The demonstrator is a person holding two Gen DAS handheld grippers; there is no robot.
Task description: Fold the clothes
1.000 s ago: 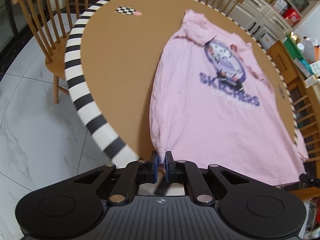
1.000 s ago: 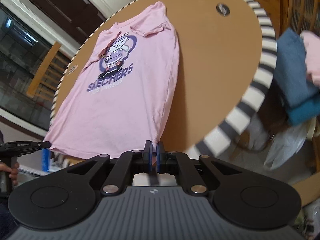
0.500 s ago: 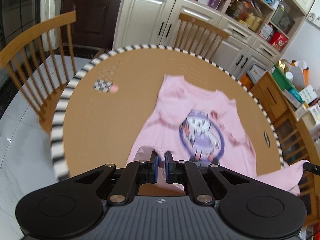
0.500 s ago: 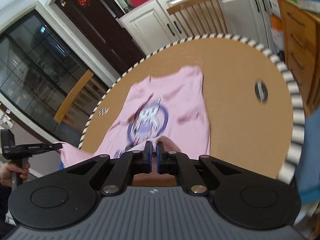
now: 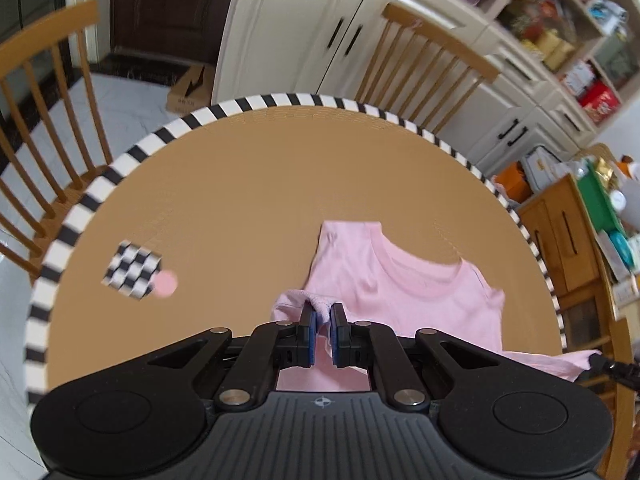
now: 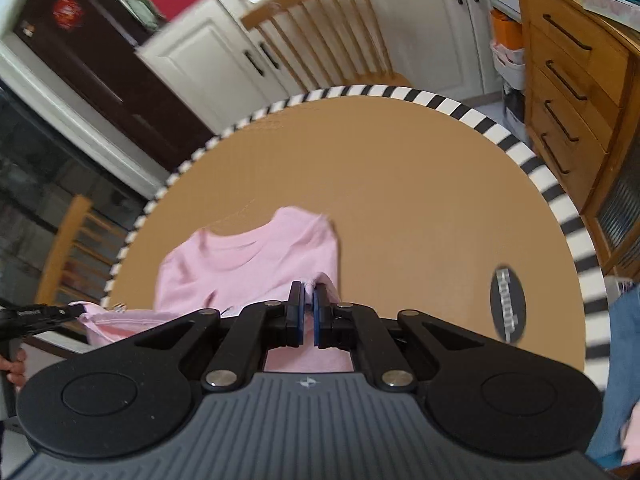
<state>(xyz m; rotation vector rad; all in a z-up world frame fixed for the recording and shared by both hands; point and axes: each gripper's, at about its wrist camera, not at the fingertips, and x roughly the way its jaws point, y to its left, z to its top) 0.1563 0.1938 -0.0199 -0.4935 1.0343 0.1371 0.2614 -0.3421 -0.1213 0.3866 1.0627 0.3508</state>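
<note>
A pink T-shirt [image 5: 404, 288] lies on the round brown table [image 5: 248, 184], its neckline and shoulders toward the far side. Its lower half is lifted over the upper half, so the printed front is hidden. My left gripper [image 5: 323, 316] is shut on one bottom corner of the pink T-shirt [image 6: 248, 268], and my right gripper [image 6: 307, 294] is shut on the other corner. Both corners hang just above the shirt's chest. In the right wrist view the left gripper [image 6: 80, 309] shows at the left edge, with pink hem stretched from it.
The table has a black-and-white striped rim [image 5: 100, 184]. A checkered marker with a pink dot [image 5: 134, 274] lies on its left side, a dark oval label [image 6: 508, 304] on its right. Wooden chairs [image 5: 424, 68] ring the table. White cabinets and a wooden drawer unit [image 6: 576, 80] stand behind.
Both grippers carried the shirt's bottom corners from the near table edge up and across toward the collar. The hem has folded over the printed front, which no longer shows.
</note>
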